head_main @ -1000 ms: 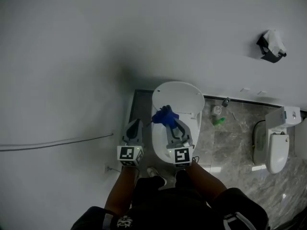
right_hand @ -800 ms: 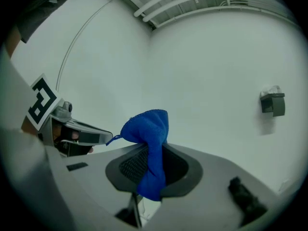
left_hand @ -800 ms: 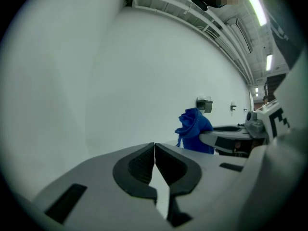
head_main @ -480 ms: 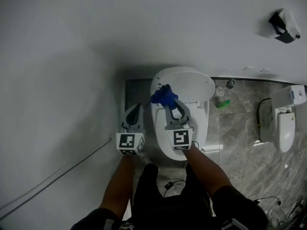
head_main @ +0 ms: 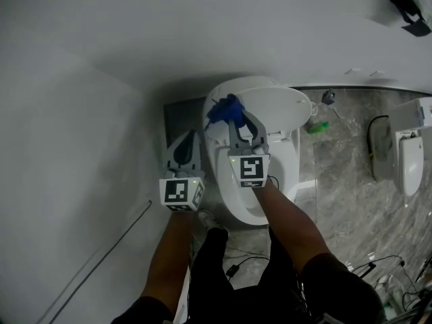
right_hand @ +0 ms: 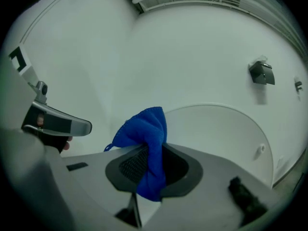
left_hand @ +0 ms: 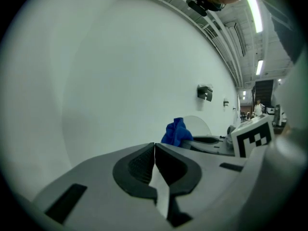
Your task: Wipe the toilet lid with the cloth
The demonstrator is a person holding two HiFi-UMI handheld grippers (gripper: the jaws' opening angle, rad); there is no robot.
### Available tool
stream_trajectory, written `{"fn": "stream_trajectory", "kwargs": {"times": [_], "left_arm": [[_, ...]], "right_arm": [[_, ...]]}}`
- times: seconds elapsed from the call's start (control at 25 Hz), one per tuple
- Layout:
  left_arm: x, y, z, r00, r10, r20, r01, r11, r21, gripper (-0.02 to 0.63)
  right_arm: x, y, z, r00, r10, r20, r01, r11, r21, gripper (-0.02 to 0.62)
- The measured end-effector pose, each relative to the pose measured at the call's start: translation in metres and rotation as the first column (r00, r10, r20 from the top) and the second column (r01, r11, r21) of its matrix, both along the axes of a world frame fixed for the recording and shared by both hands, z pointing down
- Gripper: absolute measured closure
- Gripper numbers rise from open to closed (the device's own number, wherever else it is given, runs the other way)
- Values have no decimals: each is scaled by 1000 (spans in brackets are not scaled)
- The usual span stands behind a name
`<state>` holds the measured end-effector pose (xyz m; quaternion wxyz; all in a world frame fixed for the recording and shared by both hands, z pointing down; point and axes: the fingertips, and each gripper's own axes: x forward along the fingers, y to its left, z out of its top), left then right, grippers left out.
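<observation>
The white toilet stands against the wall with its lid (head_main: pixel 270 103) raised. My right gripper (head_main: pixel 231 117) is shut on a bunched blue cloth (head_main: pixel 223 109), which it holds at the lid's upper left edge. In the right gripper view the cloth (right_hand: pixel 147 138) hangs clamped between the jaws, with the lid (right_hand: pixel 226 134) just behind it. My left gripper (head_main: pixel 192 136) is shut on nothing, to the left of the bowl (head_main: pixel 263 181) and near the wall. From the left gripper (left_hand: pixel 154 147) I see the cloth (left_hand: pixel 176 133) and the lid (left_hand: pixel 201 125) off to the right.
A white wall runs along the left and behind the toilet. A second toilet (head_main: pixel 408 157) stands at the right edge. A green object (head_main: pixel 318 127) lies on the grey marble floor, cables (head_main: pixel 368 262) trail at lower right, and a black holder (head_main: pixel 410 7) hangs on the wall.
Both grippers have moved forward toward the wall. The cloth has gone from over the bowl to the lid's upper left edge. The view has shifted, so the toilet sits higher in the picture.
</observation>
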<state>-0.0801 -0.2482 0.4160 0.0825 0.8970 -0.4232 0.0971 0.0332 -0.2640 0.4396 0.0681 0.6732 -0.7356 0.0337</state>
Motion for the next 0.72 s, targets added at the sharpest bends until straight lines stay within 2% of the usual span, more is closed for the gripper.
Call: {"fn": "stream_trajectory", "kwargs": {"times": [0.16, 0.32, 0.52, 0.72], "left_arm": [[20, -5, 7, 1000, -10, 0, 10, 1000, 19, 594], [46, -7, 13, 1000, -4, 1, 4, 1000, 24, 594], [80, 0, 21, 999, 37, 3, -37, 999, 12, 594], [103, 7, 35, 998, 69, 0, -69, 998, 6, 594]], "right_arm": [[25, -4, 2, 999, 43, -1, -43, 998, 45, 528], [59, -1, -2, 993, 108, 43, -112, 989, 101, 528], [108, 13, 1, 980, 189, 58, -194, 975, 106, 528], [160, 29, 14, 961, 276, 31, -277, 957, 87, 528]]}}
